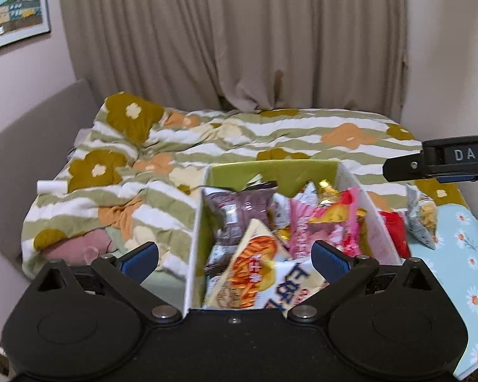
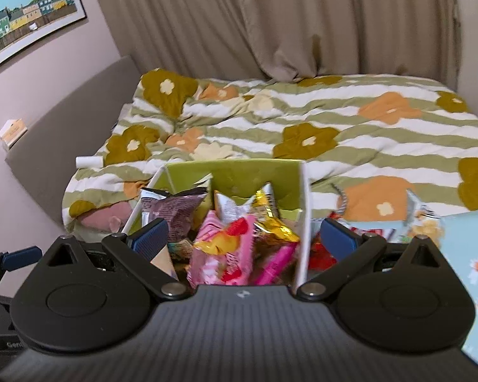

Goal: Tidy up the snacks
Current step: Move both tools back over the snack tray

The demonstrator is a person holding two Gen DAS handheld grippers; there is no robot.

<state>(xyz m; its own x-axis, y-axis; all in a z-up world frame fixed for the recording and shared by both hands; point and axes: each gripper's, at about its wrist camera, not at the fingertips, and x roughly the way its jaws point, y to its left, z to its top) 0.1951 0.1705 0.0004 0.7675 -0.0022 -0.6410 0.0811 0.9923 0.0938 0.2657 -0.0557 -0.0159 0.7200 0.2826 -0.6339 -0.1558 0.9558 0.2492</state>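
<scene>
Snack packets, crinkly foil and plastic, fill a white-walled cardboard box with a green inner lining that sits on a bed with a green-and-white striped flower-print quilt. Inside: a purple-brown foil bag at the left, a pink packet with yellow print in the middle, a gold foil wrapper beside it, and nearest the left camera an orange-and-white triangular chip bag. Outside the box's right wall lie a red packet and a pale blue-grey bag with yellow snack print, on or near a light blue daisy-print cloth. Left gripper: jaws spread wide, nothing held, hovering above the box's near end. Right gripper: jaws at full spread, empty, straddling the box's right wall. Risks, as I judge them: the pile is heaped high, so another packet pushed in could spill over; a jaw coming down on the thin wall could tip or crush it on the soft bedding; slippery foil could slide from the pads.
</scene>
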